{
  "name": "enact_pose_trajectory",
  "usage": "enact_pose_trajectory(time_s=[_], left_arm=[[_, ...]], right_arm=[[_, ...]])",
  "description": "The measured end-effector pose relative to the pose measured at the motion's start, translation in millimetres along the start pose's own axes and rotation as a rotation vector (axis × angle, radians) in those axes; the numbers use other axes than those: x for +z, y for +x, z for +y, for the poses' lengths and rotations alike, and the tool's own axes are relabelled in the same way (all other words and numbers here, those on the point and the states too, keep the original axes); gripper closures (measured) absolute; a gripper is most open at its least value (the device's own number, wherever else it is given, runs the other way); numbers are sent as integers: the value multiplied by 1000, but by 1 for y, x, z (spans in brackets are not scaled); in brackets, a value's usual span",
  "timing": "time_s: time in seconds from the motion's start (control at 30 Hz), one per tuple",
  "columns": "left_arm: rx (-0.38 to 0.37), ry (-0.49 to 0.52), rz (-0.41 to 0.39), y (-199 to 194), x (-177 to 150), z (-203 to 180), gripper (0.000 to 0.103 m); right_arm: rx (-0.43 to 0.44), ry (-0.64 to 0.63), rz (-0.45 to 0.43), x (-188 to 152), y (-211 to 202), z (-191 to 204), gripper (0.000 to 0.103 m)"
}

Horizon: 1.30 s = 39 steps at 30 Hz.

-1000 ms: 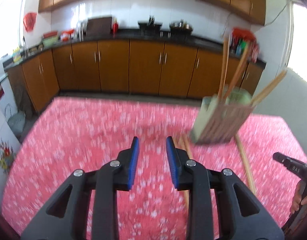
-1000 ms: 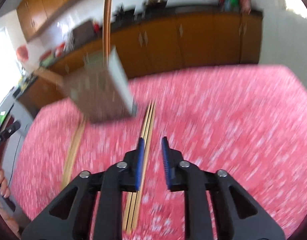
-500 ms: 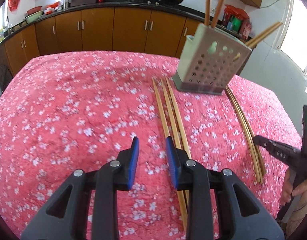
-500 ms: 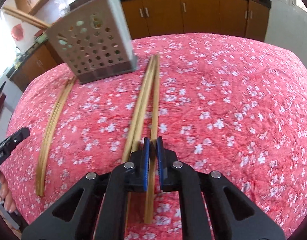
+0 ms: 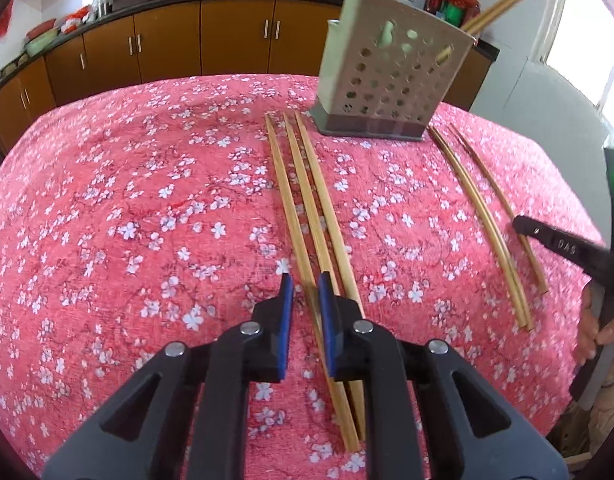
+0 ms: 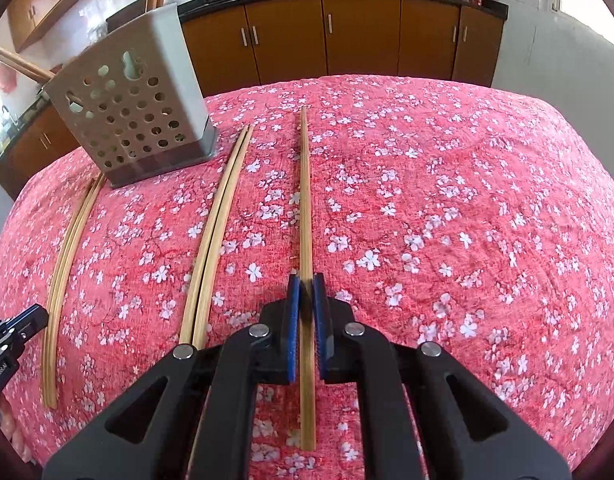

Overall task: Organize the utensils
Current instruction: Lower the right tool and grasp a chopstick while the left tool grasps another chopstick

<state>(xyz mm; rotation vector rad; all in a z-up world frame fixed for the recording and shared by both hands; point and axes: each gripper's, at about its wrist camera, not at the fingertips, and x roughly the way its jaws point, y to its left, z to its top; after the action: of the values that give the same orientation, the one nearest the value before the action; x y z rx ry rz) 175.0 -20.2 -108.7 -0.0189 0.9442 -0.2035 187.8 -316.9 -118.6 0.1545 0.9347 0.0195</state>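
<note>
Right gripper pinches one chopstick; left gripper spread over three.

The right gripper (image 6: pixel 306 280) is clamped on a single chopstick (image 6: pixel 305 200) running straight ahead. The left gripper (image 5: pixel 305 282), jaws apart, straddles one of three chopsticks (image 5: pixel 307 196). Farther ahead stands the perforated holder (image 5: pixel 387 80), sticks inside.

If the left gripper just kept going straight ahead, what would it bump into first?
Probably the three chopsticks lying on the tablecloth, since the left gripper points along them. Further on stands the perforated holder, though depth is hard to judge.
</note>
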Motion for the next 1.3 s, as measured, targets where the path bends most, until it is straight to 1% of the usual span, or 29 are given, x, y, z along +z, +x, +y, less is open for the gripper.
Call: enact_pose_trajectory(time_s=[0.1,0.17,0.23,0.3,0.4,0.57,0.7,0.9,1.13,1.3], left_arm=[[51,30,5,3,0,-6,92],[65,31,4,5,2,-4,93],[87,22,3,8,7,0,94],[111,-9,-2,12,16,15,94],[152,-58,-12,15,27,43,94],[187,-105,-39,16,37,78,92],[183,-121,-57,18,42,92,92],[161,-138,-61,22,42,99,92],[153,-146,-66,18,37,95,92],[155,-143,-66,18,36,96,92]], right_arm=[[8,-14,0,-1,-2,1,95],[23,-32,0,-8,-6,3,93],[20,-57,-7,-12,-8,9,93],[10,-65,-12,-14,-6,10,94],[-24,-30,-29,-10,-3,2,95],[-62,16,-56,7,7,-20,95],[-74,17,-76,12,13,-22,95],[-44,36,-80,14,15,-28,95],[-42,42,-79,17,17,-29,95],[-26,48,-81,12,13,-29,95]])
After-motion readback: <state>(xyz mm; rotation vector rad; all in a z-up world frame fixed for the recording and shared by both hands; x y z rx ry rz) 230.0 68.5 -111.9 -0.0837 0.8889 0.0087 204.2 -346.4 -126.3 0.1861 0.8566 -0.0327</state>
